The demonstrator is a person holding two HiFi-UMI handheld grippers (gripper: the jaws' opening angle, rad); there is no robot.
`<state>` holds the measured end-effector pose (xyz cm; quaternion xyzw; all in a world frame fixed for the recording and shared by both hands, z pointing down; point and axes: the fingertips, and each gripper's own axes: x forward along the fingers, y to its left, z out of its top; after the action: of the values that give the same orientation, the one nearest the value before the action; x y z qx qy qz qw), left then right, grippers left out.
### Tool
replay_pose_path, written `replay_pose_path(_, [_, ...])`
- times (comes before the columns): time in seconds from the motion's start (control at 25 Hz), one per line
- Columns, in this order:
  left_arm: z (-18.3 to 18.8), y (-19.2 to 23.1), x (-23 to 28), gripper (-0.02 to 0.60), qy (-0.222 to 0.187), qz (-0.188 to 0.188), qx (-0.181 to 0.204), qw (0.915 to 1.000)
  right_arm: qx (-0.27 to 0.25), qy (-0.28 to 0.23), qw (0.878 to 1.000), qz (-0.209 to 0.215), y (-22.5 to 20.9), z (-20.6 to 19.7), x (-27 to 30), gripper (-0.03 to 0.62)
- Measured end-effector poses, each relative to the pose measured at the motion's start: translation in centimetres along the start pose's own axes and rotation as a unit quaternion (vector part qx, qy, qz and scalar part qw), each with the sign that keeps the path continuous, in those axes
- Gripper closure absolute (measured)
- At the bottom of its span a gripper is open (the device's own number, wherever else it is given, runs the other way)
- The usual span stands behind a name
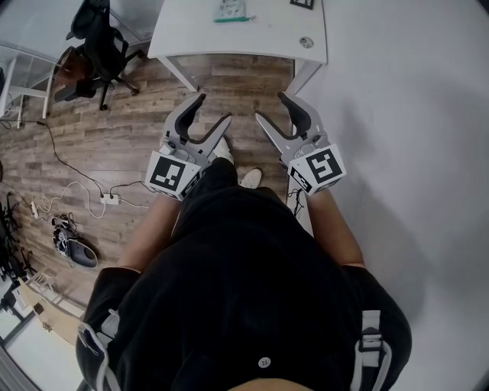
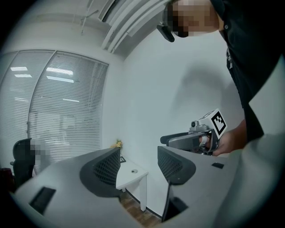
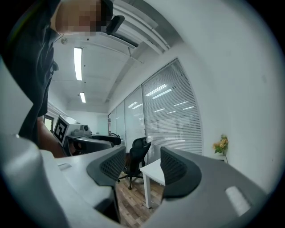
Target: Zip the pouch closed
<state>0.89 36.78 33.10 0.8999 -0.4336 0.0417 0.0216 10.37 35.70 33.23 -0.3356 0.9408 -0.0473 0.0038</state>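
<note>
I stand on the wooden floor a step back from a white table (image 1: 191, 38). A small pale green flat thing (image 1: 229, 10), perhaps the pouch, lies at its far edge, too small to make out. My left gripper (image 1: 214, 108) and right gripper (image 1: 270, 107) are held side by side in front of my body, short of the table. Both are open with nothing between the jaws. In the left gripper view the left gripper (image 2: 138, 164) frames the table (image 2: 133, 173), with the right gripper (image 2: 191, 140) beside it. The right gripper (image 3: 141, 167) also stands open.
A black office chair (image 1: 99, 46) stands at the left of the table. Cables and a power strip (image 1: 111, 198) lie on the floor at the left, with shoes (image 1: 72, 244) nearby. A white wall runs along the right. Yellow flowers (image 3: 220, 144) stand by the wall.
</note>
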Motion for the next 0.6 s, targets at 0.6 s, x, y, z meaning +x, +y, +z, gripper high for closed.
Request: replay_pose_path(0.6, [0.8, 6.9, 6.5, 0.324, -0.005, -0.022, -0.01, 0.9997, -0.005, 0.023, 1.0, -0.019, -5.9, 0.3, 6.8, 0.338])
